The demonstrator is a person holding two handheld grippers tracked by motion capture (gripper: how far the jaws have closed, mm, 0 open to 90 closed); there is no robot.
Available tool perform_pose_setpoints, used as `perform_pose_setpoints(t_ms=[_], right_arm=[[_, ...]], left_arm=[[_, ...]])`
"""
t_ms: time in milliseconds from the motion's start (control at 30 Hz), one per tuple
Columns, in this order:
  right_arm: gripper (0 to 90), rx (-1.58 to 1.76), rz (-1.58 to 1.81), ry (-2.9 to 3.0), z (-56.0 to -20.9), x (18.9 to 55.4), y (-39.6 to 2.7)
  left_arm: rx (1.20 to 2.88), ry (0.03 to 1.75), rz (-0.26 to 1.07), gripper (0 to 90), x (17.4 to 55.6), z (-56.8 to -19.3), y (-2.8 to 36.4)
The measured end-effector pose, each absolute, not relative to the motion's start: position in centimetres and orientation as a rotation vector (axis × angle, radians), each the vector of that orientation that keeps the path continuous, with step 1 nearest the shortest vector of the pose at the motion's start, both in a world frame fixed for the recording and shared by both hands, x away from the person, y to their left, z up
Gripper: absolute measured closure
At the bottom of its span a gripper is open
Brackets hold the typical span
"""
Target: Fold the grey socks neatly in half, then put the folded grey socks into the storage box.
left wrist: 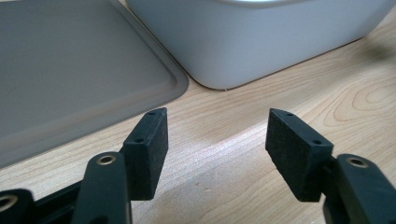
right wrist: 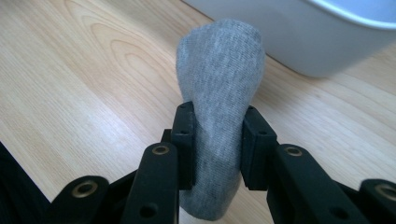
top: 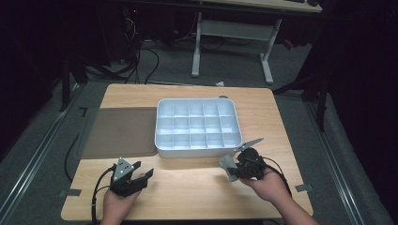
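Note:
A white divided organizer tray (top: pixel 197 149) with several empty compartments stands in the middle of the wooden table; its outer wall (left wrist: pixel 261 42) fills the top of the left gripper view and its corner (right wrist: pixel 327 37) shows in the right gripper view. My right gripper (top: pixel 233 166) is shut on a grey sock (right wrist: pixel 219 93), which sticks out past the jaws just in front of the tray's near right corner; the grey sock (top: pixel 228 167) shows small in the high view. My left gripper (top: pixel 141 174) hovers open near the table's front left, jaws wide apart with nothing between them (left wrist: pixel 217 140).
A grey flat mat (top: pixel 119 132) lies left of the tray, its rounded corner (left wrist: pixel 93 70) close ahead of the left gripper. Bare wood runs along the table's front edge. Beyond the table are a white desk frame (top: pixel 232 33) and floor cables.

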State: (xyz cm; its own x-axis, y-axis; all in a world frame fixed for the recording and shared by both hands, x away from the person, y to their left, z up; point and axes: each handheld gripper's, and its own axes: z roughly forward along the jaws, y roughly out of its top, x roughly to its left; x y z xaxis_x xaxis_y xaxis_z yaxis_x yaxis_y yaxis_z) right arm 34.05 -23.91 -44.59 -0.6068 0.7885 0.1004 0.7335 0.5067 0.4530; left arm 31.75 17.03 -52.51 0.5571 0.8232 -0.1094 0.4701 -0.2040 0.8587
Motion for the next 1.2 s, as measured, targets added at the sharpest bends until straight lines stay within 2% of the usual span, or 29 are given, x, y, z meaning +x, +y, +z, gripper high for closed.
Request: perform_pose_setpoints(t_ms=[233,733,1200], right_arm=[[71.9,1.342,0.684,2.595,-43.5,34.2,-25.1],[71.8,1.324,0.677,2.571,-40.6,35.0,-24.8],[71.8,1.324,0.597,2.565,-38.0,39.0,-23.9]], left_arm=[[1.847,1.048,0.462,37.8,31.6,-52.4,16.8],[1.854,1.043,0.451,36.2,31.6,-52.4,16.8],[1.866,1.045,0.430,36.2,31.7,-52.7,16.7]])
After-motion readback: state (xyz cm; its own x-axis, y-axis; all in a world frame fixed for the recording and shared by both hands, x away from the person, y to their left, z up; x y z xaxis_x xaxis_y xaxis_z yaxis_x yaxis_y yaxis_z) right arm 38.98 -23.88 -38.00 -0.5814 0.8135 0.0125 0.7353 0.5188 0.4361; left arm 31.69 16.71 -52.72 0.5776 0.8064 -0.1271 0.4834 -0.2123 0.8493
